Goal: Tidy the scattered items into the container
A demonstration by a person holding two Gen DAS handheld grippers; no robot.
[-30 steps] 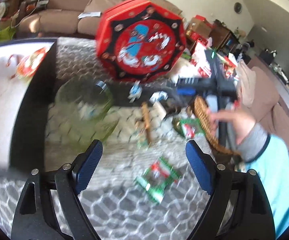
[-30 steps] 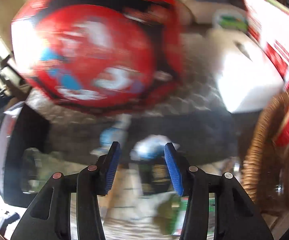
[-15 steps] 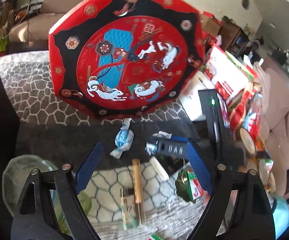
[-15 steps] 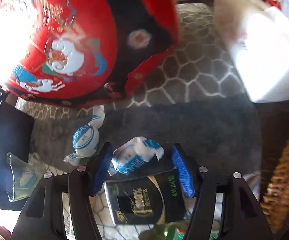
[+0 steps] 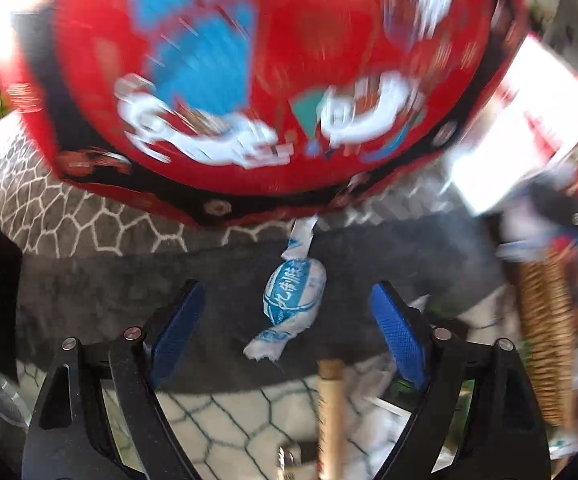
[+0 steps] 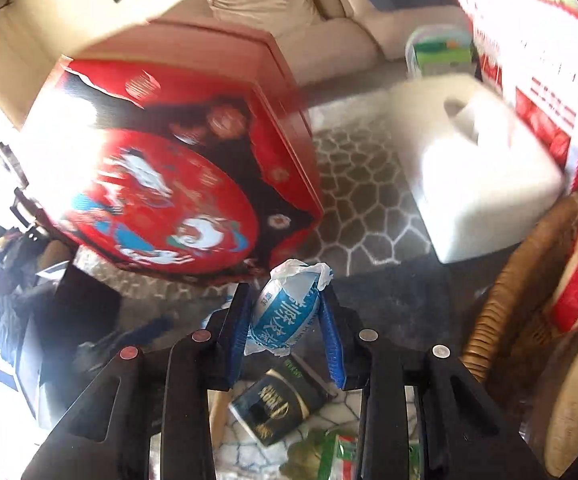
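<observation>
Right gripper (image 6: 285, 316) lifted candy (image 6: 285, 308), tin (image 5: 269, 80) blurred

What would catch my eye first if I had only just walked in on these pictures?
The big red octagonal tin, painted with blue and white figures, fills the upper part of both views. In front of it, the right gripper is closing on a blue-and-white wrapped candy. A second wrapped candy lies on the dark rug between the closing fingers of the left gripper.

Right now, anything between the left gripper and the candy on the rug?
Nothing visible. The blue-and-white candy lies on the dark rug between the left gripper fingers, whose jaws are closing; neither pad touches it yet. A wooden stick lies nearer the camera, clear of the gap.
</observation>
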